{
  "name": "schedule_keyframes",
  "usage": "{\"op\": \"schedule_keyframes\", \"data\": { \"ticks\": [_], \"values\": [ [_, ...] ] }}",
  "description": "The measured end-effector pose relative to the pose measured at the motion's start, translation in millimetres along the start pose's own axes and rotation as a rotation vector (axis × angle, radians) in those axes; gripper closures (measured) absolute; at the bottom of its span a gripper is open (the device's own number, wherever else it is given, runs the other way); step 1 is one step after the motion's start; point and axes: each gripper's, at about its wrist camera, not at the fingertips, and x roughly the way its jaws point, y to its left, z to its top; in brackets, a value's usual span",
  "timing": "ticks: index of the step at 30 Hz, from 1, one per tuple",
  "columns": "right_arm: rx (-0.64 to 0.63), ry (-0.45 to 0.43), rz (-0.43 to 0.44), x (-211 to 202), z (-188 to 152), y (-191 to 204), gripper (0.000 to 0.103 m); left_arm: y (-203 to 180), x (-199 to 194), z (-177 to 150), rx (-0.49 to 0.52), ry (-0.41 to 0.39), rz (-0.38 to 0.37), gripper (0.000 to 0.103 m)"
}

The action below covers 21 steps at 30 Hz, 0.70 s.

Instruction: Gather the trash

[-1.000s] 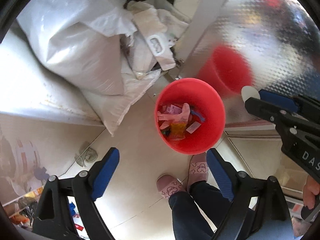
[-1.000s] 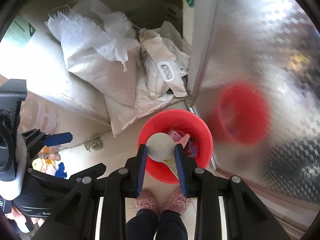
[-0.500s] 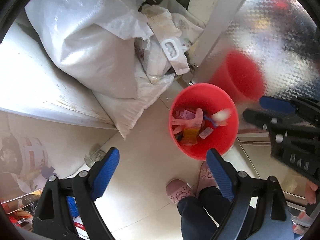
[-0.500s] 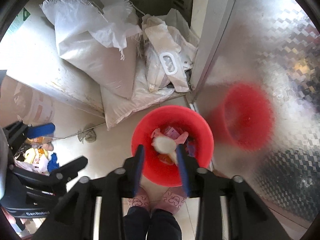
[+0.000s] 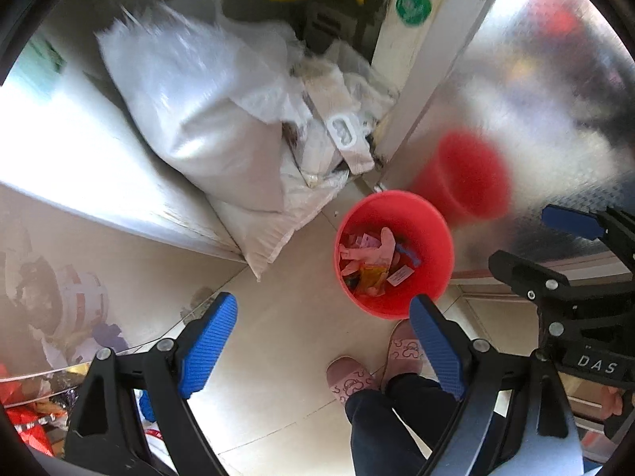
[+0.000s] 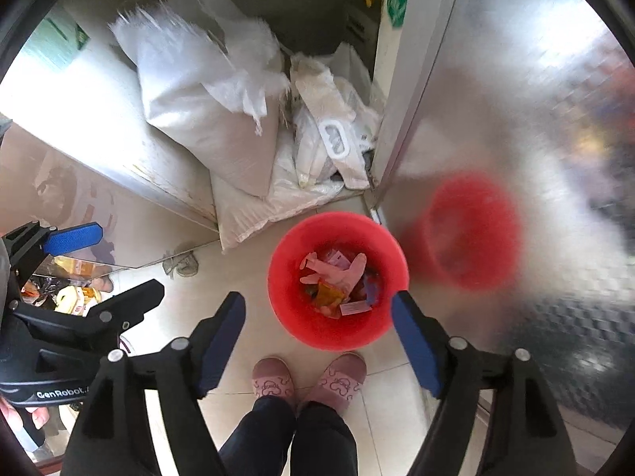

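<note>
1. Red plastic bucket [image 6: 337, 277], round and smooth-walled, standing on the pale tiled floor [image 6: 238, 273] just beside a patterned sheet-metal panel [image 6: 516, 119] that carries its blurred red reflection.
2. Trash [image 6: 337, 277] lying in the bucket's bottom: a pink rubber glove with spread fingers, an orange wrapper, small white paper slips and a blue scrap. In the left wrist view the same heap [image 5: 375, 261] shows inside the bucket [image 5: 432, 238].
3. Right gripper [image 6: 317, 341], black frame with blue ribbed pads; its jaws are opening and stand wide, with nothing between them, above the bucket's near rim.
4. Left gripper [image 5: 323, 341], same build; its jaws are spread wide and empty, over bare floor to the left of the bucket.
5. White woven sacks [image 6: 206, 119], coarse and frayed at the mouth, slumped against a steel cabinet edge; a flat plastic bag with an oval die-cut handle [image 6: 335, 141] leans beside them.
6. Person's feet in pink patterned slippers [image 6: 309, 380] and dark trouser legs, close to the bucket's near side.
</note>
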Motion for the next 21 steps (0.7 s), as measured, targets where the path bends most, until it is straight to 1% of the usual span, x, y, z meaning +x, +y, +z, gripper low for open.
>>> {"op": "schedule_keyframes", "data": {
  "ticks": [3, 5, 7, 9, 12, 15, 18, 19, 21],
  "values": [
    [-0.011, -0.017, -0.006, -36, 2, 4, 0.027, -5, -46, 2, -0.013, -0.034, 0.014, 0.016],
    [-0.015, -0.025, -0.010, -67, 6, 7, 0.027, -7, -80, 4, -0.010, -0.061, 0.019, 0.016],
    [-0.016, -0.060, -0.009, -102, 9, 9, 0.027, -10, -117, 7, -0.002, -0.102, 0.030, 0.016],
    [-0.019, -0.106, -0.014, -138, 12, 12, 0.024, -11, -153, 11, 0.004, -0.136, 0.041, 0.016],
    [-0.024, -0.162, -0.008, -188, 15, 16, 0.022, -14, -199, 16, 0.009, -0.184, 0.057, 0.016],
    [-0.036, -0.219, -0.022, -232, 19, 18, 0.022, -19, -236, 24, 0.005, -0.227, 0.055, 0.016],
    [-0.030, -0.263, -0.055, -270, 25, 18, 0.021, -25, -269, 35, 0.011, -0.275, 0.042, 0.016],
    [-0.024, -0.282, -0.072, -283, 25, 16, 0.019, -28, -280, 39, 0.014, -0.296, 0.042, 0.016],
    [0.006, -0.327, -0.111, -306, 24, 12, 0.012, -34, -300, 45, 0.033, -0.333, 0.038, 0.016]
  ]
}}
